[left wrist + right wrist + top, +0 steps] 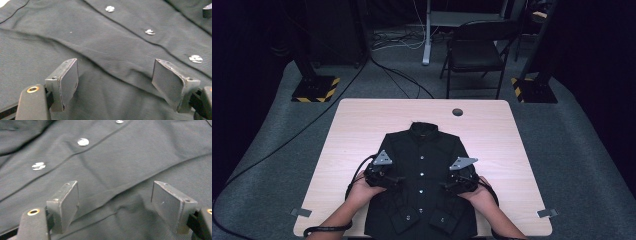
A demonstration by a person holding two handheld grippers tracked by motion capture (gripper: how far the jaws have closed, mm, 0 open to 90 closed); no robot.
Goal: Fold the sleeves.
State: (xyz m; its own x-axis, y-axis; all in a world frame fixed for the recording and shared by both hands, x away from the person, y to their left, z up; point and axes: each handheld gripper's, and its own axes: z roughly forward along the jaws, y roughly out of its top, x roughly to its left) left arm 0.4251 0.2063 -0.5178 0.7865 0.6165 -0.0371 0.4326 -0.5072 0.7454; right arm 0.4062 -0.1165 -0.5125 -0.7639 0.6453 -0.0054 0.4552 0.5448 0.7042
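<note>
1. A black button-up shirt lies face up at the middle of a light wooden table, collar at 12 o'clock and hem at 6 o'clock by the person. Its sleeves look folded in across the lower front.
2. The left gripper hovers over the shirt at 9 o'clock of the button line, the right gripper at 3 o'clock, tips pointing toward each other.
3. In each gripper view the jaws stand wide apart, with only wrinkled cloth beneath and nothing between the pads.
4. Judgement: this looks like a folding step, both grippers placed to take the cloth. Next, each must lower and close on a fold.
5. Count: 1 shirt, 2 grippers, about 5 pale buttons, 1 chair beyond the table.
</note>
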